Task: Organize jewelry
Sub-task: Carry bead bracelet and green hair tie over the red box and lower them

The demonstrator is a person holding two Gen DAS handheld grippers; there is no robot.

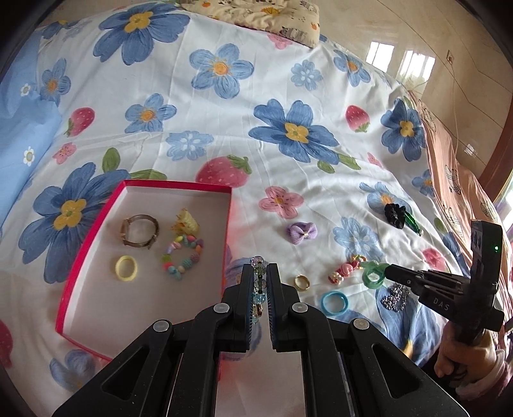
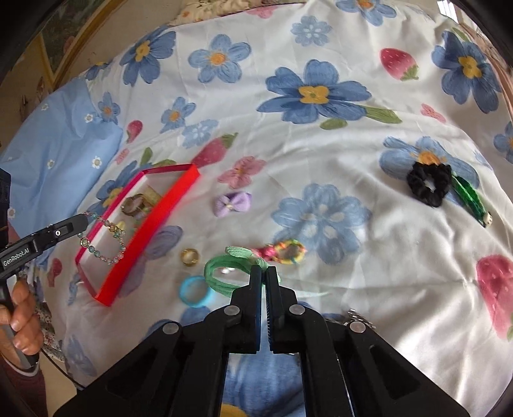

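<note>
Green hair tie (image 2: 224,269) seemingly pinched in right tongs (image 2: 263,272).

So it's a bed (image 1: 256,106) with a white cover printed in big blue flowers and strawberries. A light blue cloth (image 1: 22,128) lies along the left side, and a patterned cream pillow (image 1: 272,16) sits at the far end. There's a pinkish blanket (image 1: 449,166) down the right edge. The floor (image 1: 416,38) is shiny beige tile with window light glaring off it.
</note>
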